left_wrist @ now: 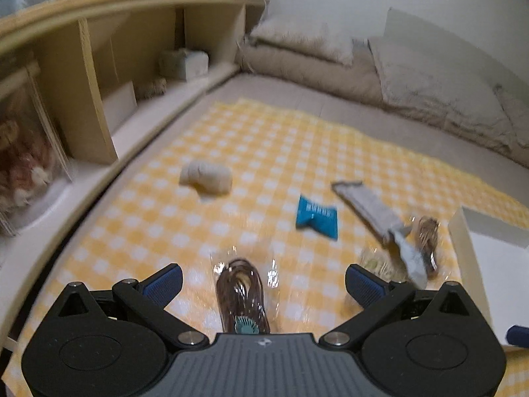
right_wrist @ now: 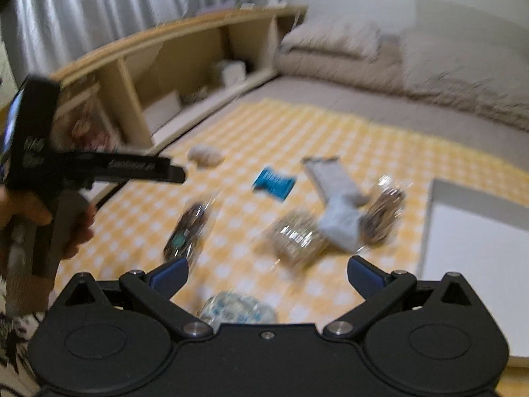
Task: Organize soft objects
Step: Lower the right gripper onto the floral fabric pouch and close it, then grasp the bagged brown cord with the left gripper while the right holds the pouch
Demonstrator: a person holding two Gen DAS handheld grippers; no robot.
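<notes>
Soft items lie on a yellow checked cloth (left_wrist: 264, 139) on a bed. A cream rolled sock (left_wrist: 205, 178), a blue packet (left_wrist: 316, 217) and a long grey sock (left_wrist: 373, 211) lie in the middle. A clear bag of brown cord (left_wrist: 243, 294) lies just under my open, empty left gripper (left_wrist: 263, 281). In the right wrist view my right gripper (right_wrist: 267, 274) is open and empty above a clear bag with blue-white contents (right_wrist: 236, 307); the brown cord bag (right_wrist: 186, 228), a crinkly pale bag (right_wrist: 296, 235), the grey sock (right_wrist: 337, 195) and another brown bag (right_wrist: 383, 211) lie ahead.
A white box (left_wrist: 492, 264) sits at the right, also in the right wrist view (right_wrist: 476, 251). A wooden shelf headboard (left_wrist: 109, 76) runs along the left. Beige pillows (left_wrist: 413, 76) are piled at the back. The left hand-held gripper (right_wrist: 49, 172) shows at the left of the right wrist view.
</notes>
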